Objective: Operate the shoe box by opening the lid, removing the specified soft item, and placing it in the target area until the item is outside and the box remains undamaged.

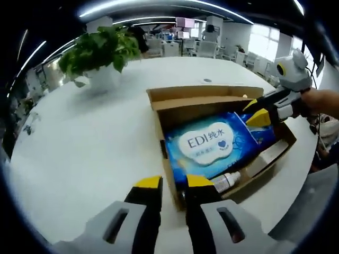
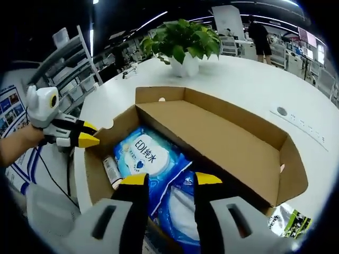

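An open-plan office with desks and ceiling strip lights lay behind a wide white table point(image 1: 79, 153), on which stood a potted plant point(image 1: 100, 53) and the cardboard shoe box point(image 1: 212, 100).

In the left gripper view, the left gripper point(image 1: 172, 185) hovered at the near edge of the box, its yellow-tipped jaws parted and holding nothing, one tip over the table and the other at the box wall. In the right gripper view, the right gripper point(image 2: 170, 180) hung over the open box with its jaws spread apart above the blue wipes pack point(image 2: 151, 159), not closed on it; whether the tips touched the wrapper could not be told. Seen from the left gripper view, that gripper reached in from the far side, its tips over the pack's far corner.

The lid point(image 2: 222, 137) was already folded back and standing open, so the opening step looked done. The soft item, the blue wipes pack, lay flat on the box floor, with a small white bottle point(image 1: 226, 181) just beside it against one wall. A glossy printed sheet point(image 2: 286, 222) lay on the table outside the box.

The step in hand seemed to be the grasp. The next move would call for lowering the right jaws onto an edge of the pack, closing gently on the soft wrapper, and lifting it clear without dragging against the cardboard walls, while the left gripper could steady the box.
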Demonstrator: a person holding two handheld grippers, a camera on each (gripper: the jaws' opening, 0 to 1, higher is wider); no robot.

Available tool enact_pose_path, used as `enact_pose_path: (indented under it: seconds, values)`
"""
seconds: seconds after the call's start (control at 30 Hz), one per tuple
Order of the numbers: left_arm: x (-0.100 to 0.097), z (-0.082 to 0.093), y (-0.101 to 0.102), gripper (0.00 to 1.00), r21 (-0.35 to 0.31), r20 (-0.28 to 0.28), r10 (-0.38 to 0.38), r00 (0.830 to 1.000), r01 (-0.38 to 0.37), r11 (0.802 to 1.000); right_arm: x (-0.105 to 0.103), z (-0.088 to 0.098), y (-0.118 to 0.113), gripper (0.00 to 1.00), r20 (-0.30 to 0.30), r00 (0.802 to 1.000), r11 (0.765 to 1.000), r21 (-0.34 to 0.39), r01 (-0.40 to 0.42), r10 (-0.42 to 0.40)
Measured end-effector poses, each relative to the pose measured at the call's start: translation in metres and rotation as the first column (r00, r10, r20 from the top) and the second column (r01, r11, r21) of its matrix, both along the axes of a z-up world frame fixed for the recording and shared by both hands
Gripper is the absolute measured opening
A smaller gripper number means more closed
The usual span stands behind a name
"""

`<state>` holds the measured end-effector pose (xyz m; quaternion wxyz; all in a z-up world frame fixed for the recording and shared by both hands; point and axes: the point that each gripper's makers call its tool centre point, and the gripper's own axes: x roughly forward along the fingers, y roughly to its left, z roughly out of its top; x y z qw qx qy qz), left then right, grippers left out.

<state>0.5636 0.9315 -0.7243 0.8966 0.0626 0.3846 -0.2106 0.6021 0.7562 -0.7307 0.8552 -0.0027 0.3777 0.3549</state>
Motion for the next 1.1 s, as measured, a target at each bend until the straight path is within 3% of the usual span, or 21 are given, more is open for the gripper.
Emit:
enact_pose_path:
  seconds: [0.57, 0.93, 1.1]
  values:
    - [-0.001, -0.002, -0.002, 0.05, -0.019, 0.000, 0.010, 1.000, -0.010, 1.000, -0.004, -0.015, 0.027, 0.28, -0.064, 0.998, 1.000, 0.017, -0.002, 0.003]
    - [-0.002, 0.000, -0.003, 0.04, -0.037, 0.002, 0.025, 1.000, -0.025, 0.999, -0.005, -0.031, 0.031, 0.25, -0.116, 0.993, 1.000, 0.002, 0.021, -0.020]
    - [-0.002, 0.000, -0.003, 0.04, -0.043, 0.001, 0.028, 1.000, -0.028, 0.999, -0.006, -0.029, 0.032, 0.23, -0.124, 0.992, 0.999, 0.004, 0.033, -0.033]
